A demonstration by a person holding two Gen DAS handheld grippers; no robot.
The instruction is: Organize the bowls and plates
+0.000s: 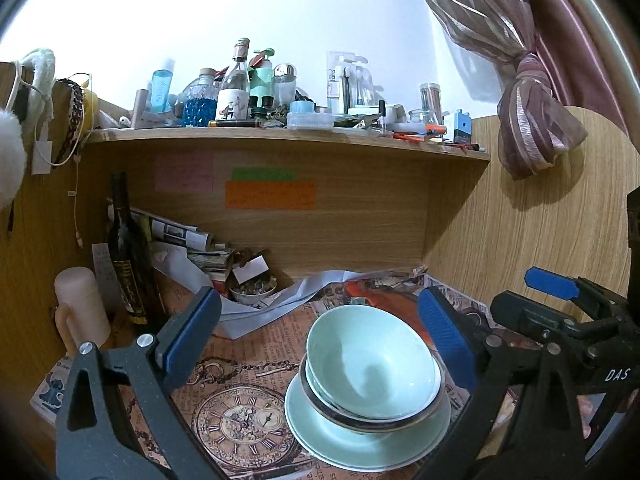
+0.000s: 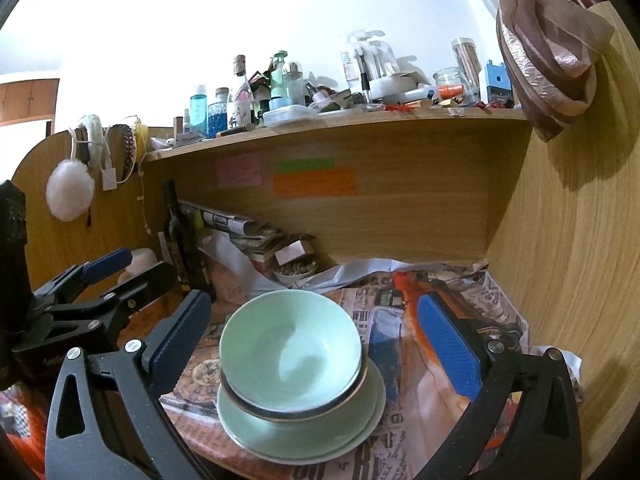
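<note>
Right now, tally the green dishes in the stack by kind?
Bowls: 2, nested, top one tilted
Plates: 2, under the bowls
Total: 4
Both the left gripper and right gripper are open and hold nothing.

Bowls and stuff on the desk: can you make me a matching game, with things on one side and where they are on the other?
Things:
1. top bowl
2. plates
3. dark bottle
4. sticky notes

Places:
A. on the back panel under the shelf
B. standing at the left of the desk
C. nested in another bowl
D. bottom of the stack

Pairs: 1-C, 2-D, 3-B, 4-A
</note>
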